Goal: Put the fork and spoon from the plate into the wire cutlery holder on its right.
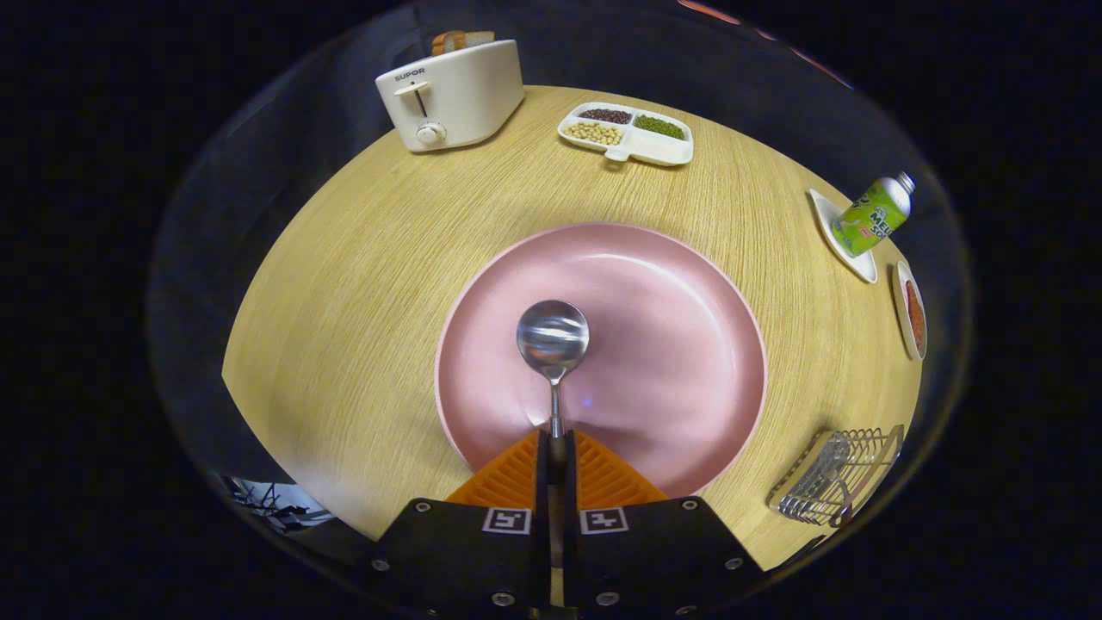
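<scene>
Clamping the thin handle of the shiny round-bowled metal spoon [553,337], our gripper [557,448] has its orange ribbed fingers [515,474] pressed together on it at bottom centre of the frame. Spoon bowl sits ahead of the fingers, over the large round pink plate [671,344] mid-frame. We note the silver wire cutlery holder [839,486] at lower right on the pale wooden table [344,284]. White toaster [450,95] upper left.
</scene>
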`<state>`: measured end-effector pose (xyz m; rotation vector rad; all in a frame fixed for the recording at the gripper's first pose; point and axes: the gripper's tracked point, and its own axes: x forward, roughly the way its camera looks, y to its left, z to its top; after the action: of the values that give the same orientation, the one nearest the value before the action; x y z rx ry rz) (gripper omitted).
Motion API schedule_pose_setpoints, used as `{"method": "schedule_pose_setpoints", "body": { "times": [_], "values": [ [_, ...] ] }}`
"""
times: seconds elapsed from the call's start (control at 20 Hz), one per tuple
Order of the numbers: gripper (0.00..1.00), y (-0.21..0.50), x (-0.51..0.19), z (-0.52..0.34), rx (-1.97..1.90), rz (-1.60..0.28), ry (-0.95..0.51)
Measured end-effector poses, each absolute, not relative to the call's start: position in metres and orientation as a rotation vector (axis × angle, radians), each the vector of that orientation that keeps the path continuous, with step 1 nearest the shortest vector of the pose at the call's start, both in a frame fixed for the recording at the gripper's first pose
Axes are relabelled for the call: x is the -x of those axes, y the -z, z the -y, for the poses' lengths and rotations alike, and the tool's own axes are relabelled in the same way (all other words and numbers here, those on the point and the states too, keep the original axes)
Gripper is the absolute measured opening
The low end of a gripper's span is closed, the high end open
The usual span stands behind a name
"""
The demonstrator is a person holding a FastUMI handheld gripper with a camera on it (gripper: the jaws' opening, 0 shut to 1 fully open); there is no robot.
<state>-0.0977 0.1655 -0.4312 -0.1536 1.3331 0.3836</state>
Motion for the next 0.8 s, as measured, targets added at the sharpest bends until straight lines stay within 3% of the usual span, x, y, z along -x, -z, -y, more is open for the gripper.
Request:
{"method": "schedule_pose_setpoints", "body": {
  "times": [0.8],
  "values": [
    [0.05, 0.311, 0.085, -0.065, -0.08, -1.107, -0.17]
  ]
}}
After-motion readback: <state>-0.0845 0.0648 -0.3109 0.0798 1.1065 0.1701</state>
